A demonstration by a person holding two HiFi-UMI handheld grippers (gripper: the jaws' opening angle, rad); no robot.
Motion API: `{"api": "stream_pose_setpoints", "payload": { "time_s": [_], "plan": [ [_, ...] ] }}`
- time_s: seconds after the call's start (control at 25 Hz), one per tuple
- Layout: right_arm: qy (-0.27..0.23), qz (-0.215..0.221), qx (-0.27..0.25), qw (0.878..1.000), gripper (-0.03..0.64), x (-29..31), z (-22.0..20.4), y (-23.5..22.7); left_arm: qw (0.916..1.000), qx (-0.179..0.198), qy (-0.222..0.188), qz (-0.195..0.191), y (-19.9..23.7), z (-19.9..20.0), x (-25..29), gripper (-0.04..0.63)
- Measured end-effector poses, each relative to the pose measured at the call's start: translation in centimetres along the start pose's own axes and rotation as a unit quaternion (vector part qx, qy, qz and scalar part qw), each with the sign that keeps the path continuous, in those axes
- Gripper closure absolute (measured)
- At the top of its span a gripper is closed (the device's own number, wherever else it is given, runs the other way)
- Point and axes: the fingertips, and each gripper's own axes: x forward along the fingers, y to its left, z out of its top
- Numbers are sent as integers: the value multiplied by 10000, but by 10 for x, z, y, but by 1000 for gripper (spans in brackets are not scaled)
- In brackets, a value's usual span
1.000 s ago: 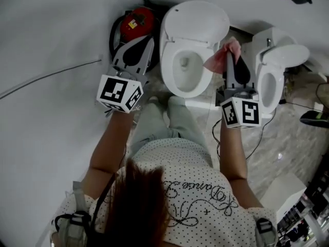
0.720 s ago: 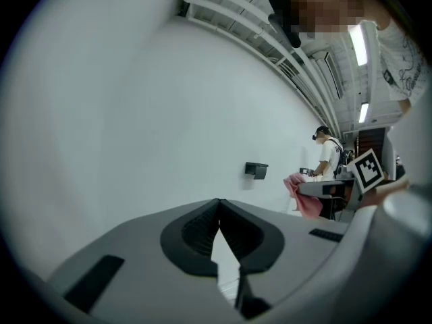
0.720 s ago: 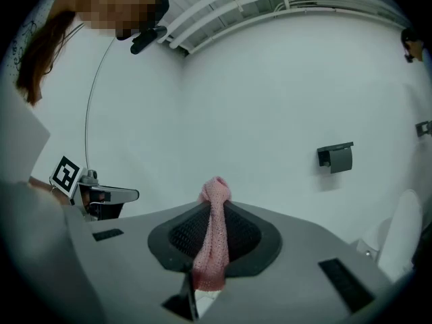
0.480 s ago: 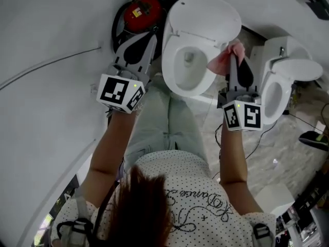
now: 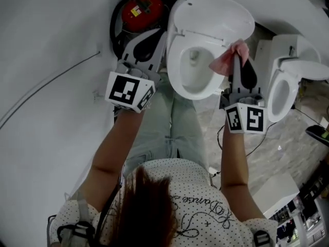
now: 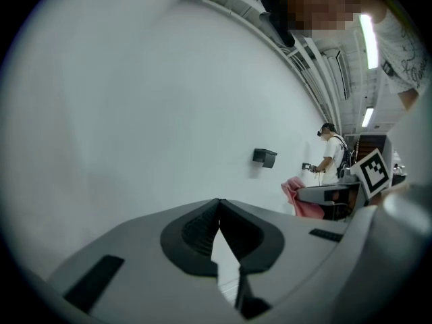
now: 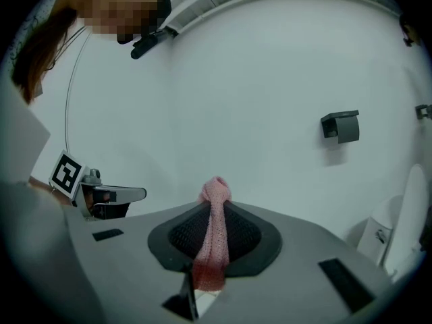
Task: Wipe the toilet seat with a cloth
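Pinching the pink cloth [image 5: 222, 62] in its jaws, the right gripper [image 5: 236, 56] hangs over the toilet seat [image 5: 176, 68].

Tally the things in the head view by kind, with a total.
Toilets: 2
Cloth: 1
Grippers, left and right: 2
Red device: 1
Total: 6
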Motion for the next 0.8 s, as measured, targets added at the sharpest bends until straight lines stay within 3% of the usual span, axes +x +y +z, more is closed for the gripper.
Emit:
{"api": "stream_pose_setpoints", "payload": {
  "time_s": [0.36,0.8],
  "plan": [
    [150,-485,150,9986,554,58,-28,2,9991,-52,229,-359,52,-22,45,591],
    [640,-1,306,9975,554,95,-114,-6,9991,-287,311,45,69,-91,71,591]
  ]
}}
